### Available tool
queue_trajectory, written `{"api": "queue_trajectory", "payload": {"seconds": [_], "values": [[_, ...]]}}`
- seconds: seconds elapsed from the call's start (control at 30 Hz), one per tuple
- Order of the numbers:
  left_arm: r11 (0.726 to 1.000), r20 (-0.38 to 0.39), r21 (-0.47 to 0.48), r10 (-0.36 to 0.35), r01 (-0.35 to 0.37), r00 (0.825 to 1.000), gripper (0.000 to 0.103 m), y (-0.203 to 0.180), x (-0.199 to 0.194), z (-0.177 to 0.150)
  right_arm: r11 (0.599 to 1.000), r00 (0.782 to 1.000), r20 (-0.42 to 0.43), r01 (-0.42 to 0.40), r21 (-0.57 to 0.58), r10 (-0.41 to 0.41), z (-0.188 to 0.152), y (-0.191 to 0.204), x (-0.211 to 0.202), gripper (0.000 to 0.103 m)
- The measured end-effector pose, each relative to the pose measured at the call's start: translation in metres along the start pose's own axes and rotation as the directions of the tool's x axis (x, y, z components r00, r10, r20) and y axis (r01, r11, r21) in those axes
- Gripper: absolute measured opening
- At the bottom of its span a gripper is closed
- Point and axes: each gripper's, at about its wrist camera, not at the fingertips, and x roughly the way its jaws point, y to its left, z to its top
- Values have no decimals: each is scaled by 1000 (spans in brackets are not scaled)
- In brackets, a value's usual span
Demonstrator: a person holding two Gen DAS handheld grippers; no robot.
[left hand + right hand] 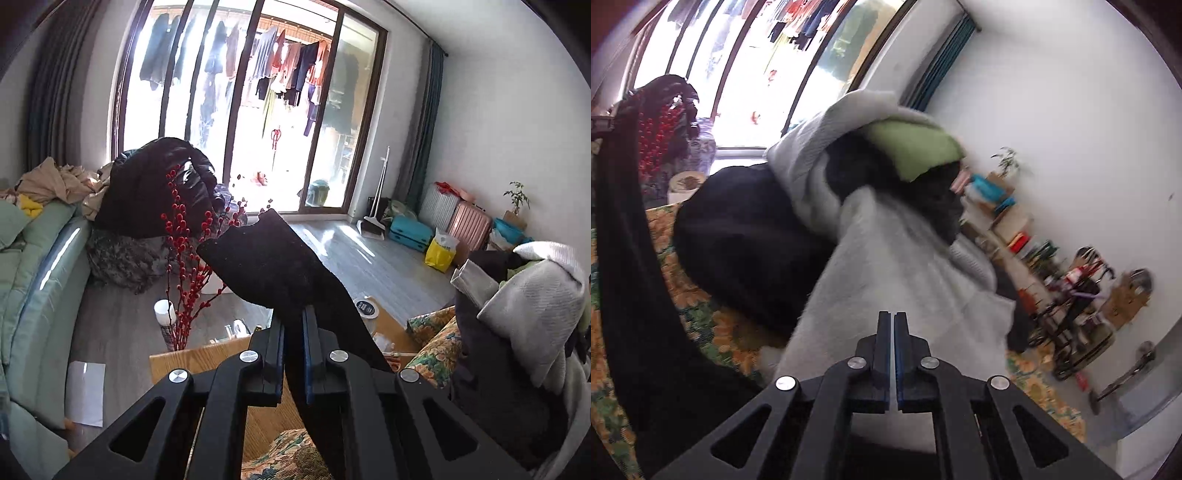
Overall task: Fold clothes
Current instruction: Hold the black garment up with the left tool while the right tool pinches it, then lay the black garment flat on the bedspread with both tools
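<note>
- The left gripper [293,314] pinches a black garment [273,258] between its jaws; an edge of the cloth sticks up past the fingertips and the rest trails down between the fingers towards the camera.
- The right gripper [894,317] has its jaws pressed almost together, and nothing shows between the pads. It points at a pale grey garment [908,288] that lies just beyond its tips.
- In the right wrist view the black garment hangs as a long dark strip at the left edge, lifted clear of the flowered cover [713,317] below.
- The black cloth looks soft, thin and light. It droops from a single pinch, so it will likely sag and twist unless a second hold is taken at a far corner or hem.
- The pile [871,184] of grey, black and green clothes rests on the flowered cover, near the right gripper.
- A wooden table [199,360] stands beyond the cover, with red berry branches [184,236] just past it.
- A green sofa [48,266] heaped with clothes lines the left side.
- Farther off are grey floorboards, suitcases [458,221] by the white wall, and a glass door [258,110] with laundry hung outside.
</note>
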Motion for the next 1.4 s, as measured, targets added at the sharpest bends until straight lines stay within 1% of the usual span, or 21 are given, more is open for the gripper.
{"api": "queue_trajectory", "payload": {"seconds": [0.03, 0.07, 0.1, 0.13, 0.3, 0.37, 0.4, 0.43, 0.5, 0.57, 0.67, 0.73, 0.77, 0.83, 0.93, 1.03, 1.13, 1.17, 1.27, 1.33, 1.4], "values": [[1000, -6, 17, -19, 19, 1000, 22, -4, 2, -5, 997, 997, -11, -75, 3, 75, -11, 5, -6, 27], [998, -17, 30, -48, 48, 999, 31, -6, 2, -10, 990, 990, -17, -143, 4, 143, -23, 10, -15, 35], [996, -27, 42, -77, 78, 997, 56, -8, 2, -14, 984, 984, -22, -178, 0, 178, -35, 13, -24, 37], [993, -26, 47, -105, 106, 994, 71, -9, -1, -18, 978, 978, -26, -207, -8, 207, -47, 13, -35, 38], [975, 61, 92, -209, 203, 976, 78, -21, -55, -26, 965, 965, 33, -261, -1, 261, -101, 4, -107, 54], [961, 19, 128, -249, 245, 968, 78, -34, -75, -35, 961, 960, 54, -275, -22, 276, -108, 9, -124, 59], [947, -14, 143, -289, 288, 957, 78, -41, -83, -42, 960, 959, 54, -276, -44, 278, -111, 15, -129, 67], [930, -51, 160, -327, 331, 944, 78, -48, -91, -51, 961, 962, 45, -266, -77, 270, -117, 25, -134, 72], [895, -109, 208, -380, 395, 919, 78, -63, -106, -73, 960, 969, 26, -241, -142, 247, -129, 44, -142, 71], [861, -128, 269, -411, 431, 902, 78, -75, -123, -94, 959, 978, 2, -202, -201, 207, -141, 62, -142, 69], [795, -138, 373, -463, 479, 876, 78, -88, -148, -122, 958, 978, -44, -208, -198, 204, -151, 68, -127, 48], [731, -182, 415, -517, 541, 837, 78, -93, -161, -136, 962, 976, -73, -216, -166, 206, -156, 63, -116, 23], [707, -192, 427, -538, 564, 821, 78, -94, -167, -142, 965, 972, -76, -232, -118, 225, -157, 56, -113, 20], [661, -170, 486, -570, 572, 804, 78, -96, -182, -151, 964, 963, -61, -263, -28, 261, -155, 38, -111, 12], [580, -95, 629, -603, 517, 792, 78, -104, -204, -168, 976, 976, -21, -216, 31, 217, -150, 13, -107, 11], [498, -127, 712, -602, 495, 789, 78, -120, -210, -183, 963, 971, -11, -234, 137, 237, -146, -19, -94, 11], [444, -153, 763, -583, 470, 798, 78, -137, -212, -198, 935, 963, -12, -259, 242, 269, -149, -46, -76, 11], [423, -167, 772, -585, 474, 794, 77, -142, -213, -202, 924, 960, -12, -265, 275, 279, -150, -55, -70, 12], [349, -209, 782, -634, 517, 744, 77, -152, -218, -211, 887, 951, -13, -282, 365, 308, -155, -78, -53, 24], [317, -206, 808, -638, 497, 742, 77, -163, -222, -219, 873, 947, -19, -289, 394, 322, -160, -84, -45, 34], [297, -211, 823, -632, 485, 745, 77, -178, -222, -226, 856, 942, -3, -304, 418, 335, -162, -89, -47, 36]]}}
